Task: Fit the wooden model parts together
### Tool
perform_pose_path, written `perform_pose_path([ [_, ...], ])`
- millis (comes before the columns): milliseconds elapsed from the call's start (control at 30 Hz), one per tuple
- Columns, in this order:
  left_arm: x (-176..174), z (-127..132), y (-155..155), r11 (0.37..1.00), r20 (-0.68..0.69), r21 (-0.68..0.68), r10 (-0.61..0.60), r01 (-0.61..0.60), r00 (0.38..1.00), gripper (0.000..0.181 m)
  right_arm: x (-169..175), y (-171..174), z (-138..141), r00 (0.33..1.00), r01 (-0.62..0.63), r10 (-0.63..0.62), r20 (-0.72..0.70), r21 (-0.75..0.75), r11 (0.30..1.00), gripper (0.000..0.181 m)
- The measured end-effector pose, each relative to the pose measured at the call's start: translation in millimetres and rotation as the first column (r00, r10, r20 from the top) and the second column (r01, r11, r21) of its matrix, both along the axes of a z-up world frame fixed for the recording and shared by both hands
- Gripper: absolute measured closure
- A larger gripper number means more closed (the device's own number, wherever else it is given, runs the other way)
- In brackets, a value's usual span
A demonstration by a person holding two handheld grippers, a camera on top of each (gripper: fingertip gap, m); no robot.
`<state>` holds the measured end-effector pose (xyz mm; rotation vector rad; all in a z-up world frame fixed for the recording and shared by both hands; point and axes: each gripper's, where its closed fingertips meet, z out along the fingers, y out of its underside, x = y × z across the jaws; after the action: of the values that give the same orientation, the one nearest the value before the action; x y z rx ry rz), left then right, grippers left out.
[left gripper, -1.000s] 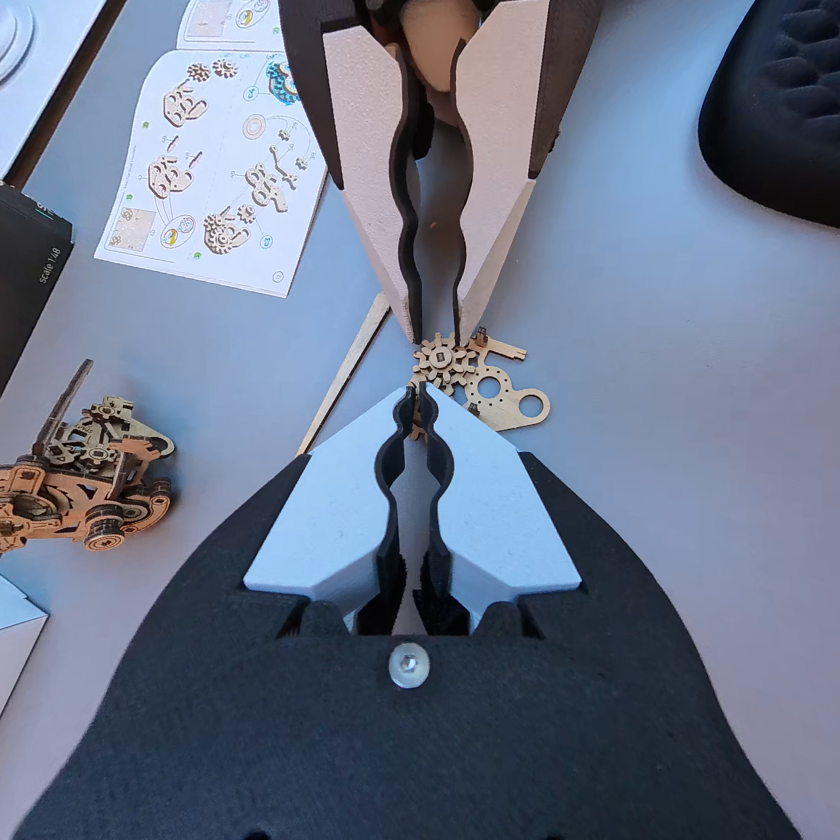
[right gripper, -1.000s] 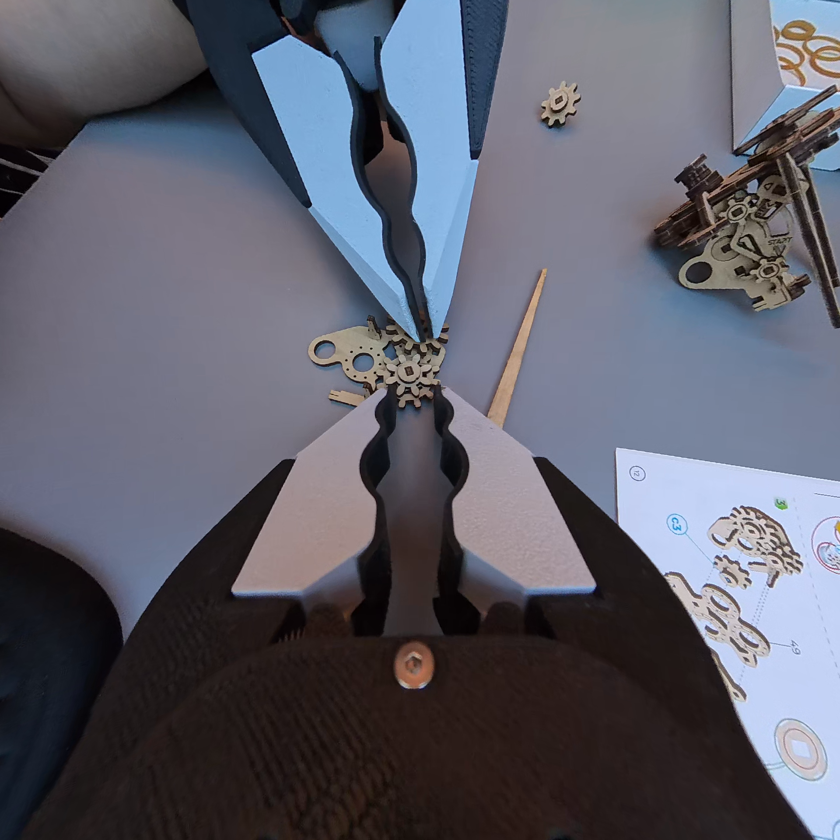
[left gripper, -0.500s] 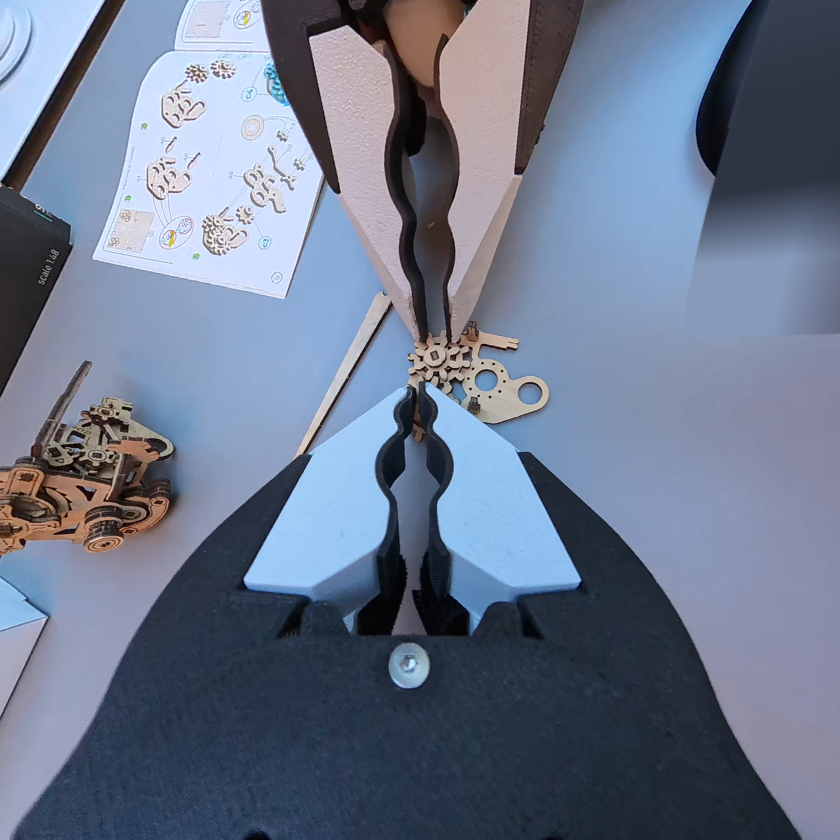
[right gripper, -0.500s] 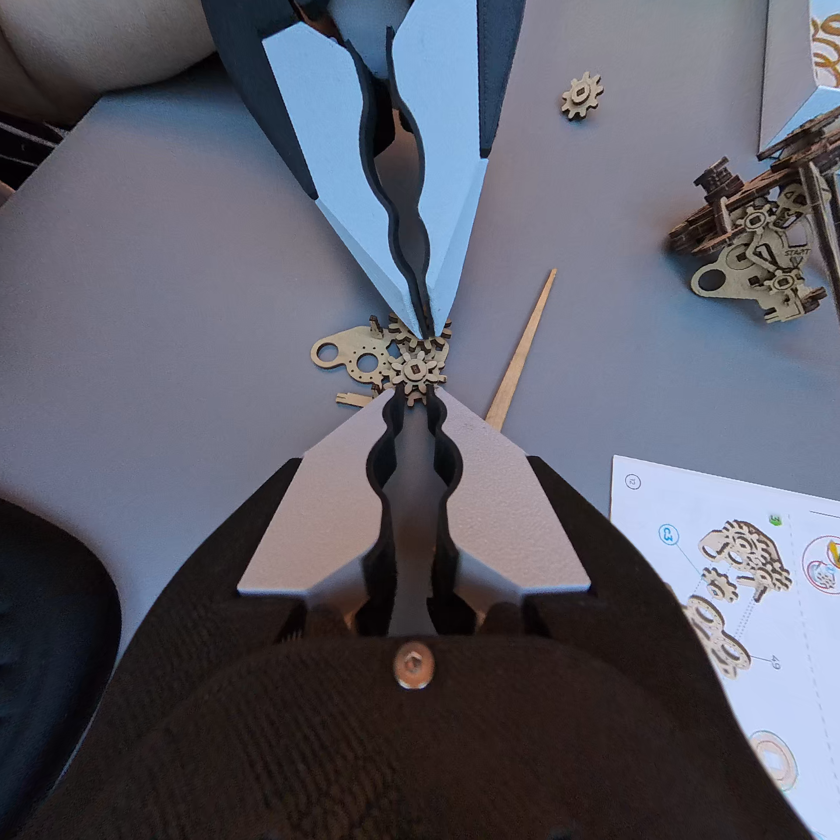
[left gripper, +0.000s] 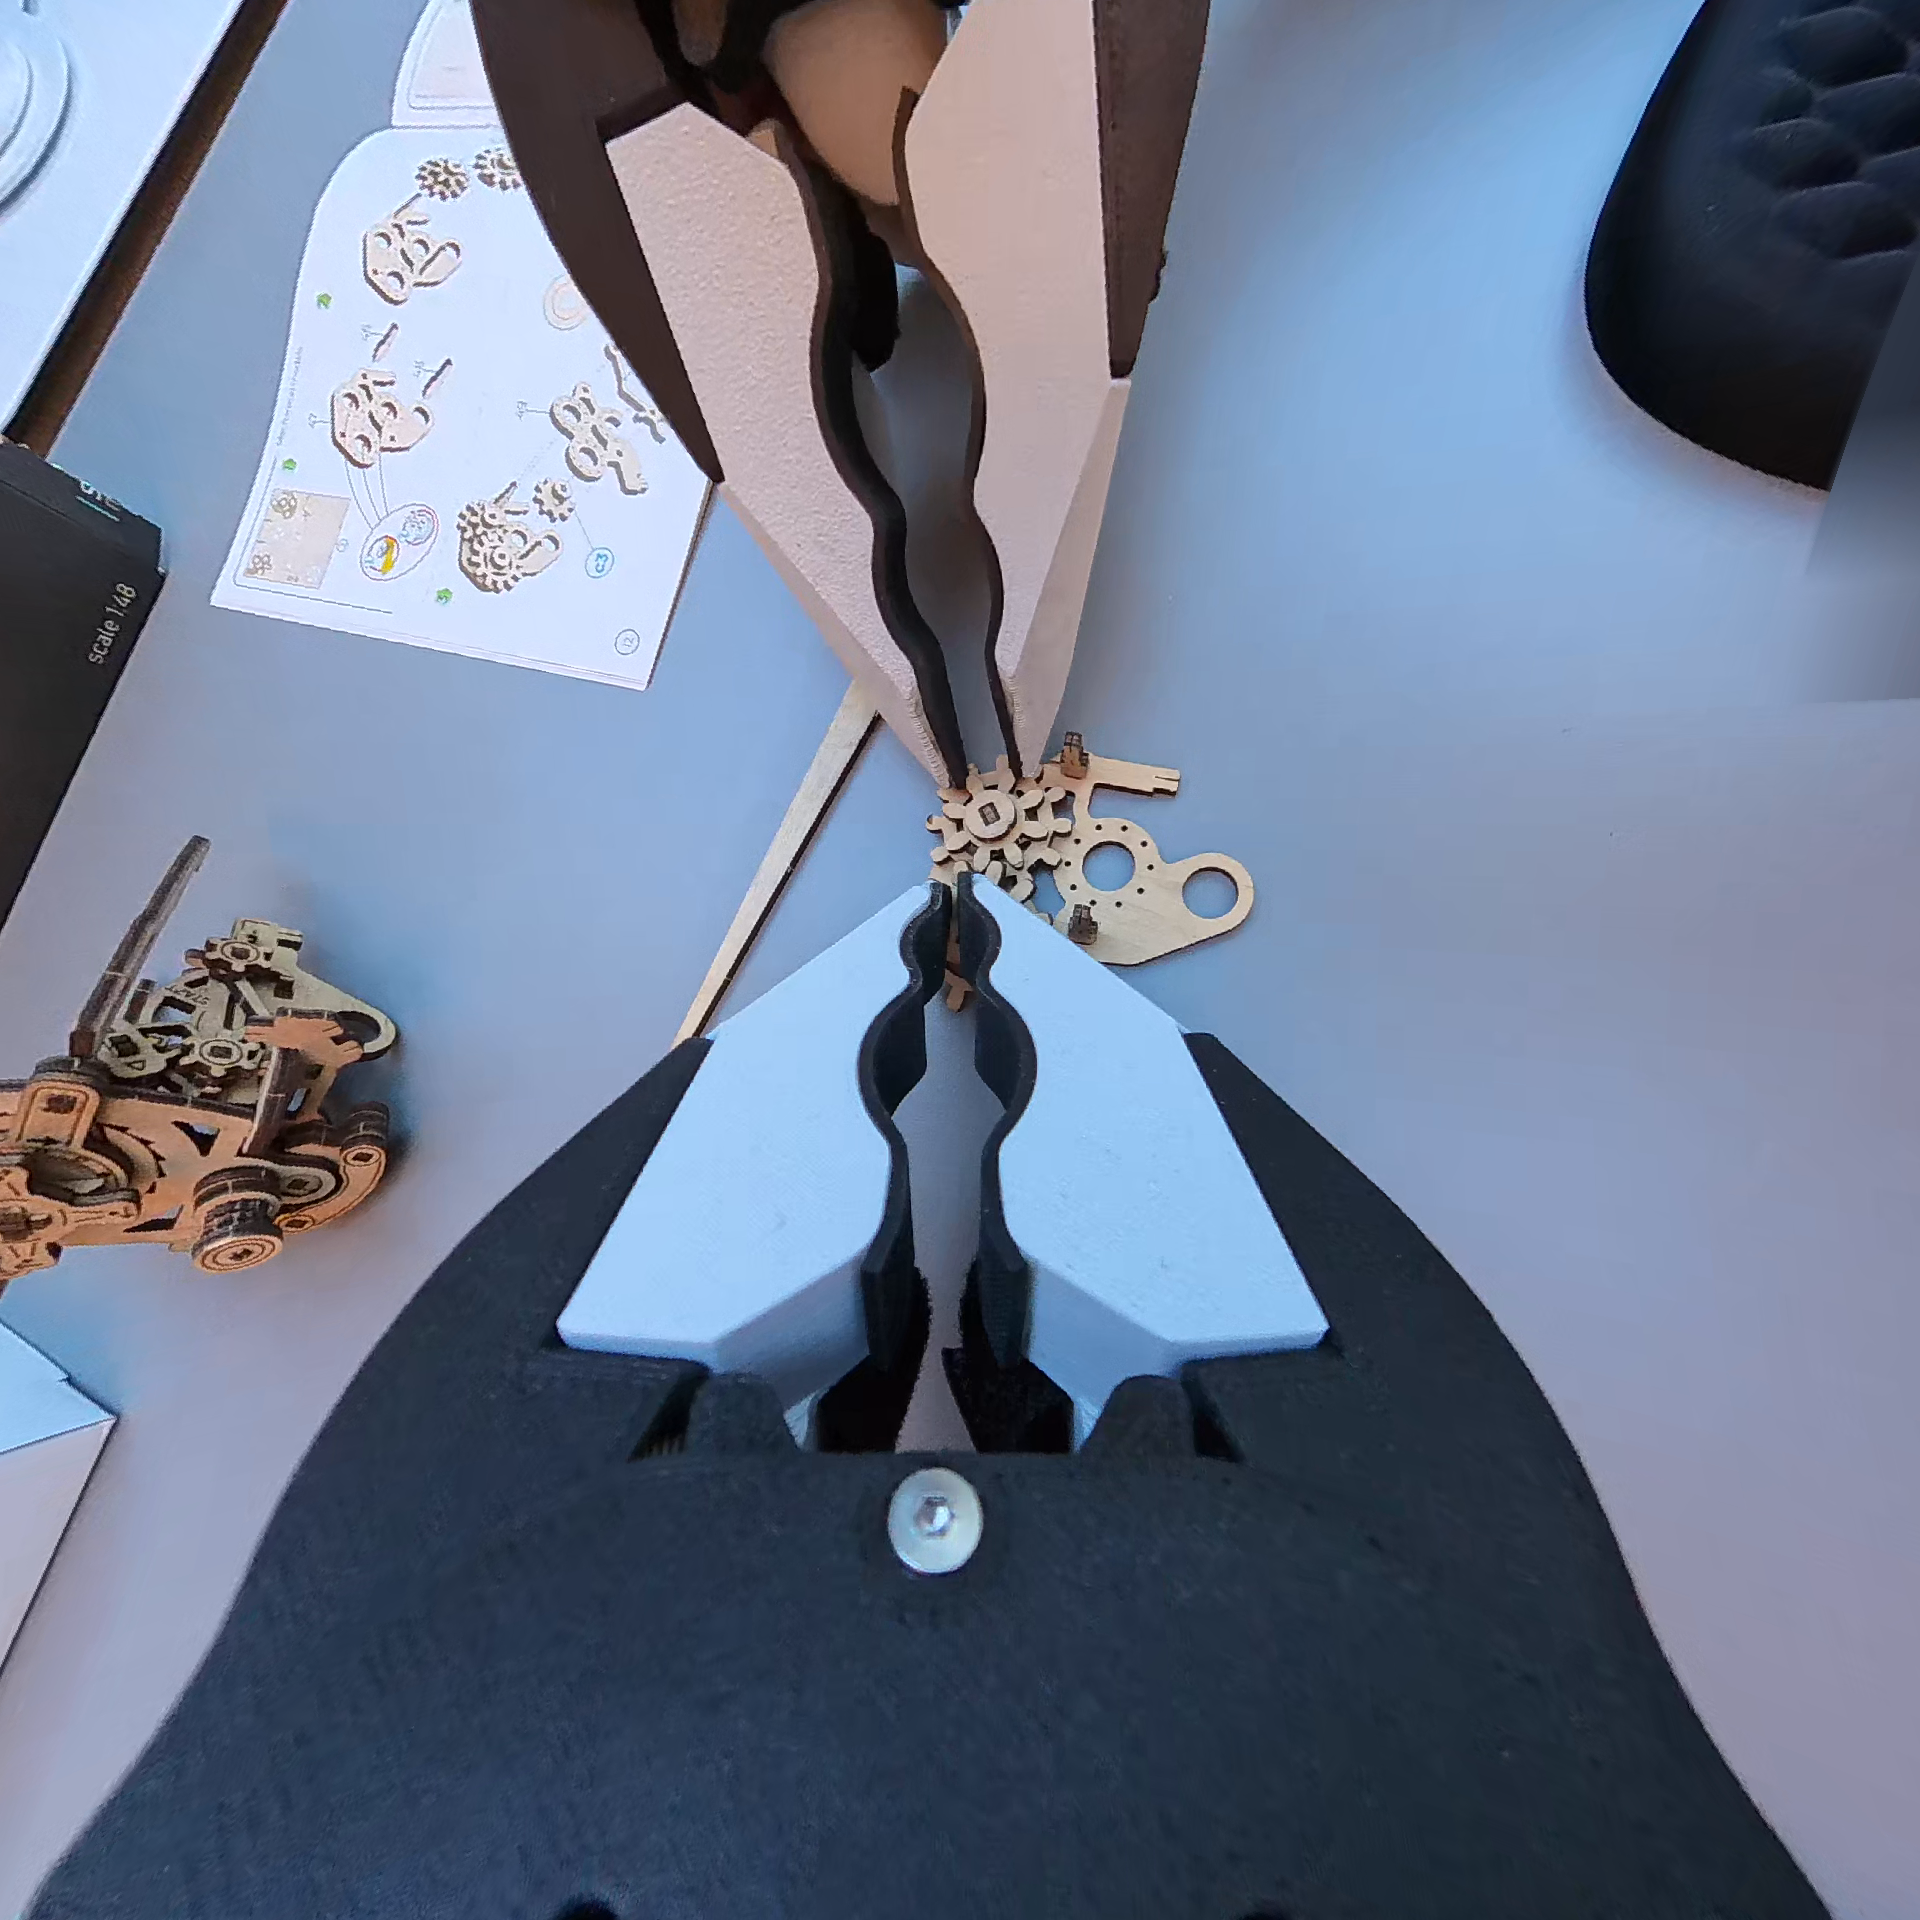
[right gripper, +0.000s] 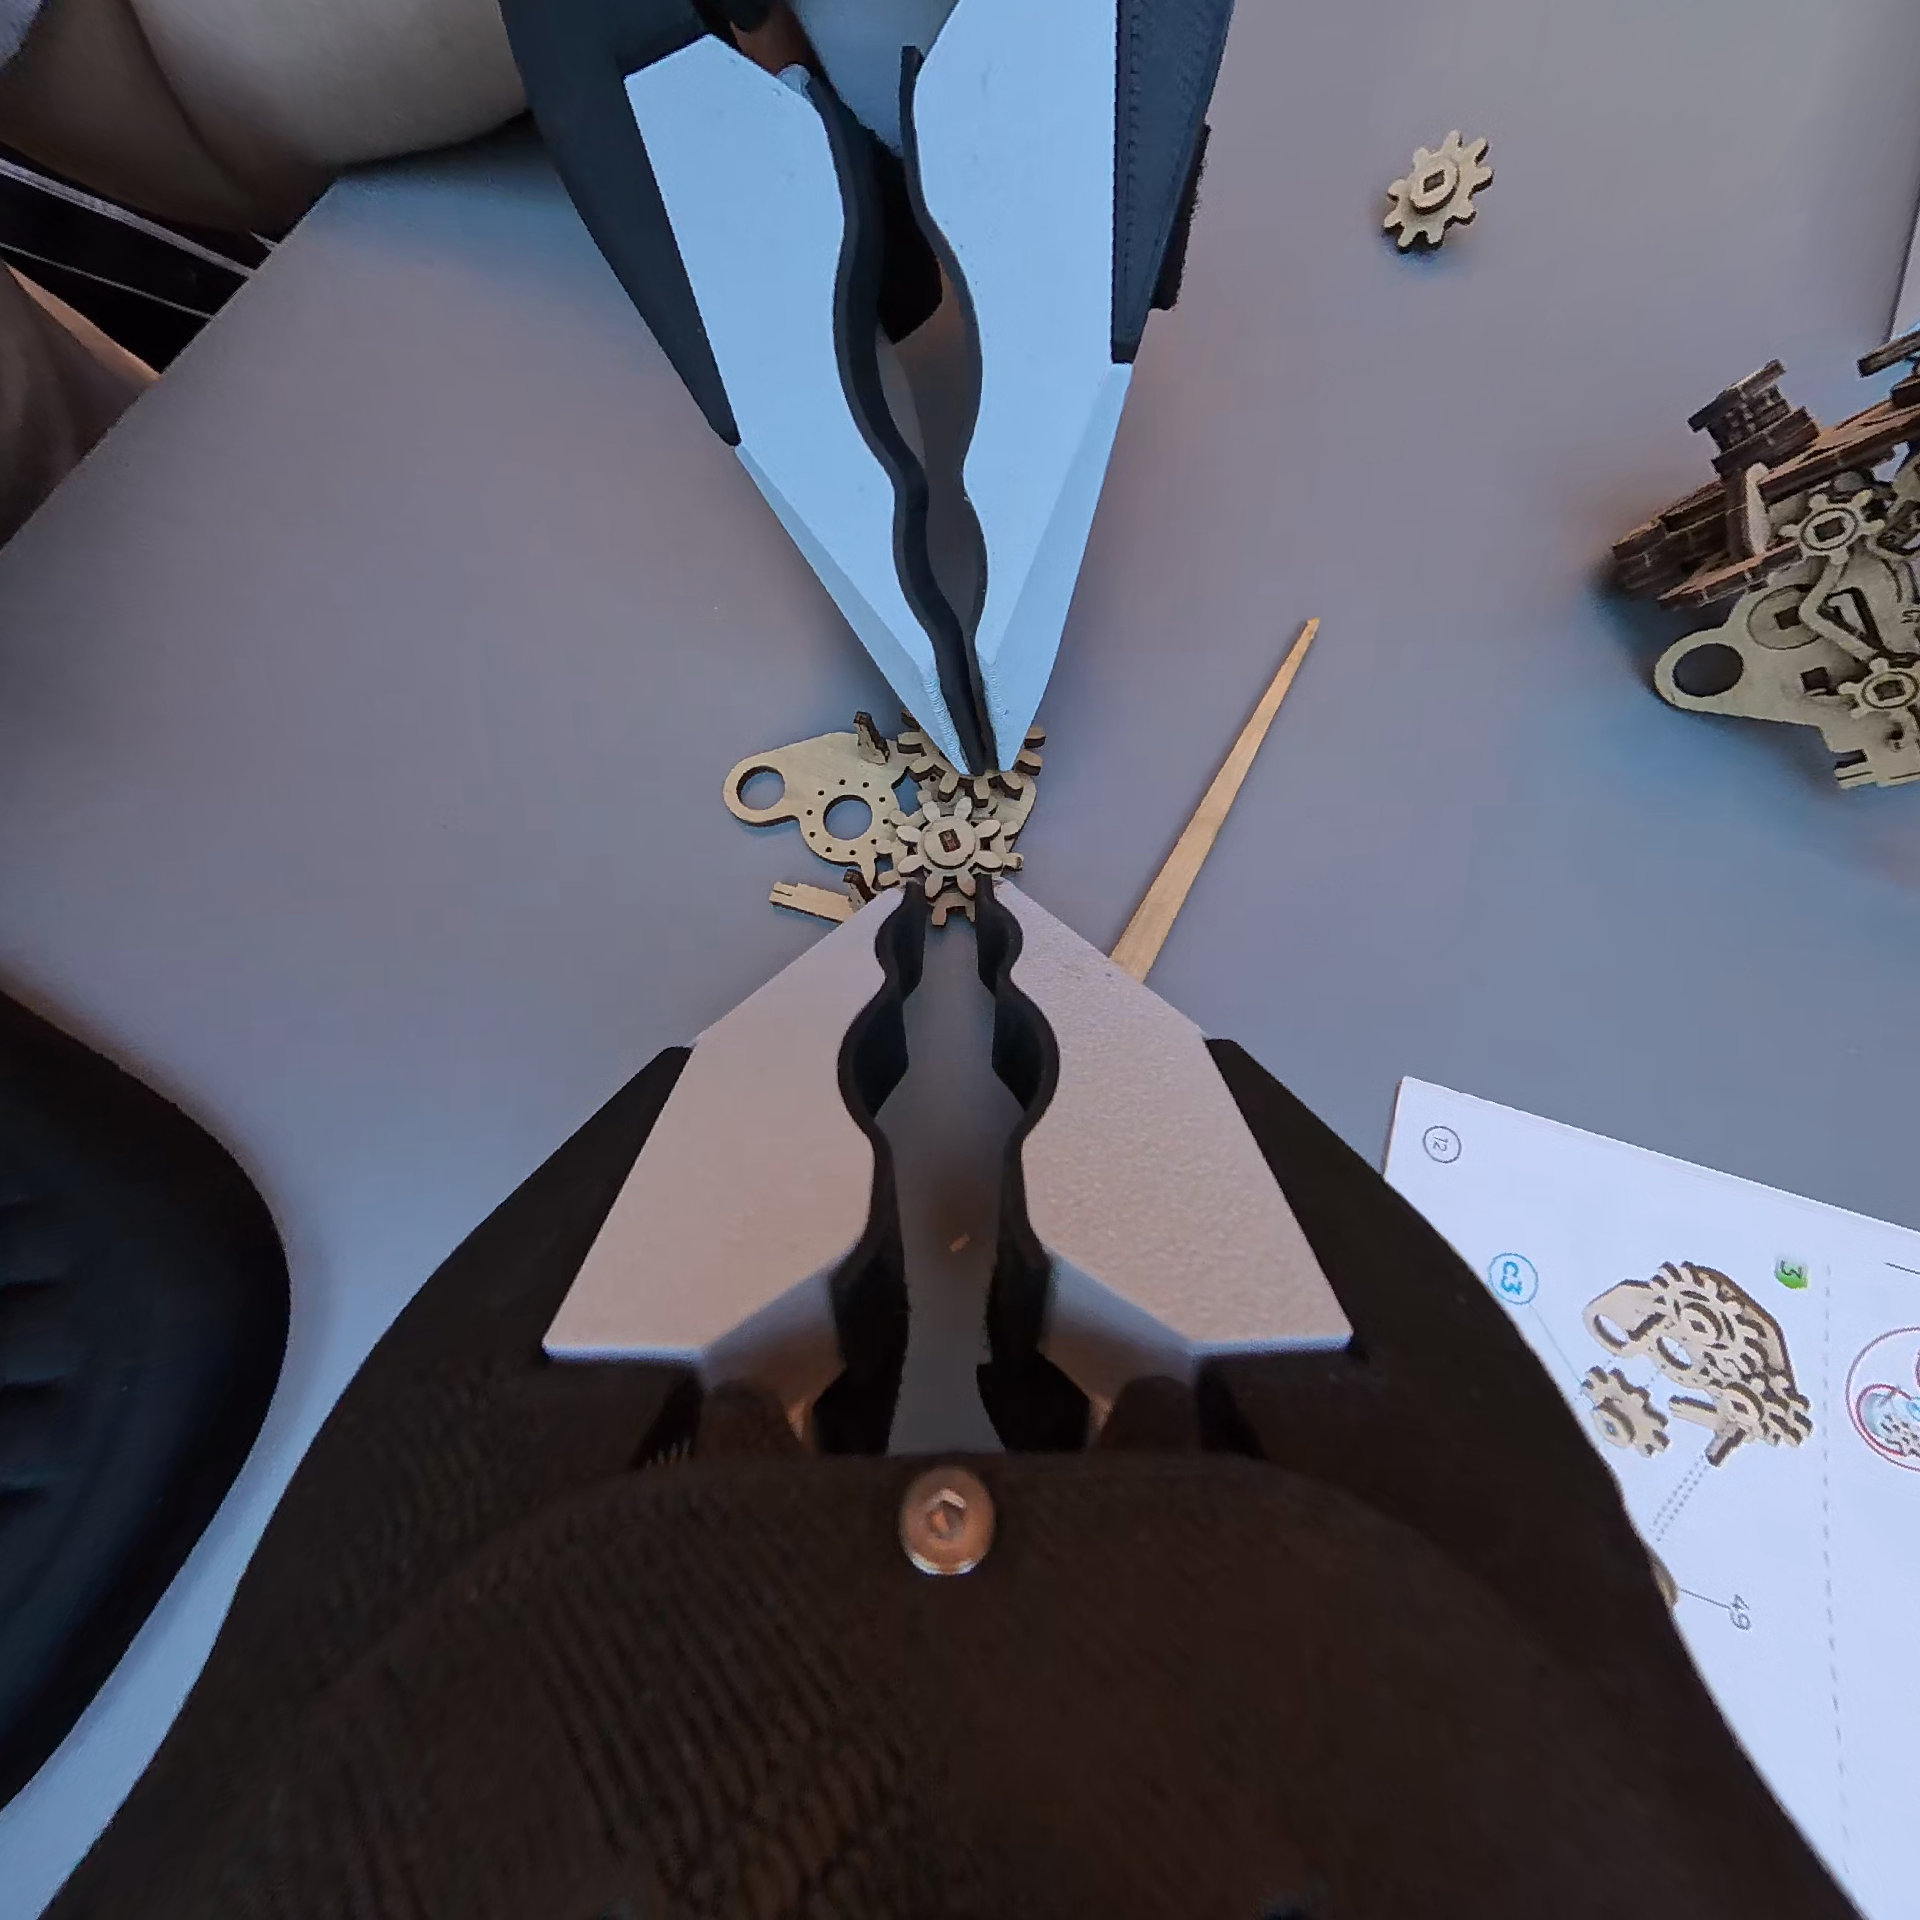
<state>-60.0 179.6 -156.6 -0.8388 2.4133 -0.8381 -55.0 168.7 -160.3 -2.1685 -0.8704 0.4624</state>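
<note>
A flat wooden plate [left gripper: 1143, 883] with round holes lies on the grey table, with small gears stacked on its left end. My left gripper [left gripper: 951, 896], with blue fingers, is shut on the near edge of this plate. It also shows in the right wrist view [right gripper: 977, 750]. My right gripper [right gripper: 948, 906], with pale fingers, faces it from the other side [left gripper: 982, 767]. Its jaws are closed to a narrow gap on a tooth of the top gear [right gripper: 951, 842], which also shows in the left wrist view [left gripper: 992, 821]. The plate [right gripper: 821, 800] stays flat on the table.
A thin wooden stick [left gripper: 790, 862] lies beside the plate. A partly built wooden model [left gripper: 187, 1122] stands to the left. An instruction sheet [left gripper: 447, 416], a black box [left gripper: 62, 644] and a black cushion [left gripper: 1766, 208] ring the area. A loose gear [right gripper: 1439, 192] lies apart. Both grippers' tips are close together, under 4 cm apart.
My right gripper's jaws have narrowed from a wider gap onto the top gear and shifted slightly. My left gripper has kept its hold and place.
</note>
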Motion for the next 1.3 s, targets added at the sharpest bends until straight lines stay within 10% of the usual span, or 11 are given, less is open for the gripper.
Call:
perform_pose_path([
  [1300,-7,11,5,0.999,0.005,-0.039,-0.012,0.013,1.0,0.176,8,0,14,0.994,-0.049,0.055,-0.097,0.064,0.997,0.166],
])
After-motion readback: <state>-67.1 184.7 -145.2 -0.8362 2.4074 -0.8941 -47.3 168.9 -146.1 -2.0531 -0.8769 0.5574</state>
